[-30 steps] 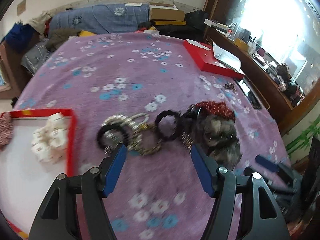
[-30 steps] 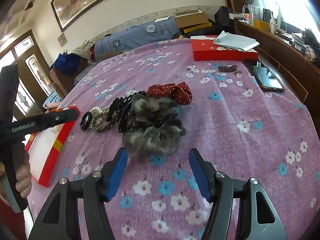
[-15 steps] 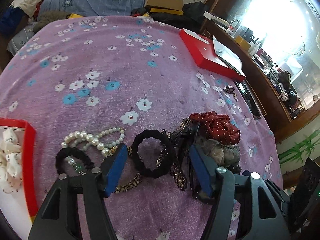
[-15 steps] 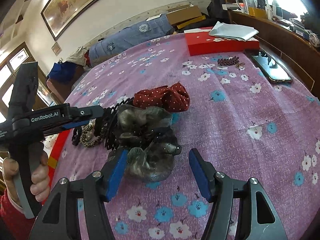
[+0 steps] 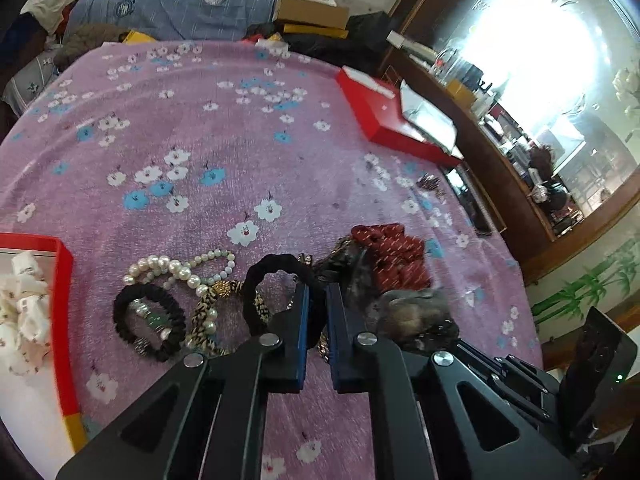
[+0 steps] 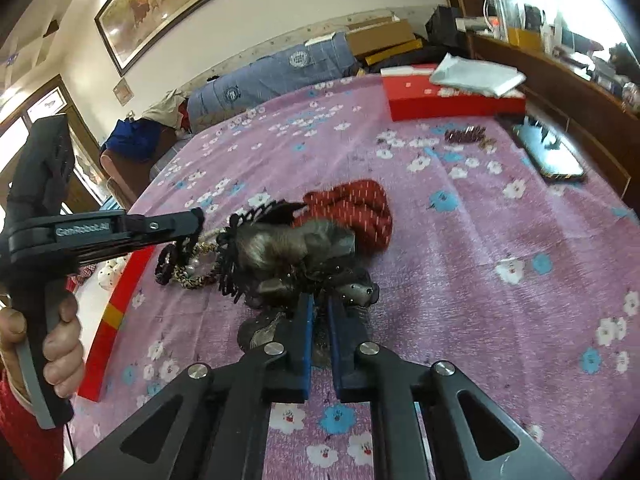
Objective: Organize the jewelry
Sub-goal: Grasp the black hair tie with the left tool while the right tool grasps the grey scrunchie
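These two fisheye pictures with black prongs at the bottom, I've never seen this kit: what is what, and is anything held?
No robot: a person holds one pistol-grip pincer in each hand, a camera looking along its prongs. In its own view, the left gripper is pinched shut on the black hair tie; the right view shows that tool from the side, in the person's hand. The right gripper is shut on the grey scrunchie. On the purple flowered cloth also lie a pearl bracelet, a red dotted scrunchie and, at the left, a red tray.
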`<state>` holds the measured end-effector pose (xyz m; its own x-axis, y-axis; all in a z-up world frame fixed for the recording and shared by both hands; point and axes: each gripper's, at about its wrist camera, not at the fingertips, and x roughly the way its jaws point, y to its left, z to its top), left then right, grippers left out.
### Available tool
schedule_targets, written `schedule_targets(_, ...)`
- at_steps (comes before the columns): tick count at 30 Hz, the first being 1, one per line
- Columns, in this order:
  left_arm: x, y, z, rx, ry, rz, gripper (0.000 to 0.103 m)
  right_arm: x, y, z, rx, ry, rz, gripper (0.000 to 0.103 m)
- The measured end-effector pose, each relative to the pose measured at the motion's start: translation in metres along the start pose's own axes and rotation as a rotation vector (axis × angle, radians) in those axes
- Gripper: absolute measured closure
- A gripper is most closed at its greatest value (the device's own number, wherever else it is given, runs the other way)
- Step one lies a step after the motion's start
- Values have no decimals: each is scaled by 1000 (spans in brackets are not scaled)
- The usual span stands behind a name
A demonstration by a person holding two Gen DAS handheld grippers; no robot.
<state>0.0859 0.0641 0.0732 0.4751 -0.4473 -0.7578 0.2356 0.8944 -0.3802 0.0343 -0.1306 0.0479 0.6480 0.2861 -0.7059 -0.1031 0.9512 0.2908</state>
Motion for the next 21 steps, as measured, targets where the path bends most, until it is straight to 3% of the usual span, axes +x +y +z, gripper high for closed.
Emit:
schedule_targets(2, -14, -3, -3, 4, -21, -5, 95, -11, 3, -1, -13, -18, -2, 102)
schedule_targets(11, -70, -14, -28, 42, -90, 38, 95, -52, 12, -12, -34, -74, 4, 100)
schedule_targets(12, -75, -13, -32, 45, -97, 43, 95, -50, 11, -11, -28, -69, 2, 97)
schedule_targets(13, -78, -12, -34, 47, -101, 46, 95, -45, 9, -11, -17, -51, 7, 76)
schedule_targets(14, -82, -11, -39, 47, -104, 49, 95, -40, 6, -11, -4, -36, 12, 40)
schedule_targets(15, -84, -9, -41, 43, -104, 50, 95, -34, 4, -11, 9, -30, 9, 28)
schedule_targets(17, -87, -4, -47, 28, -103, 50, 95, -22, 2, -10, 23, -47, -24, 26)
schedule_targets(21, -94, 9, -58, -1, -98, 46, 95, 9, 0, -3, 42, 13, -46, 31)
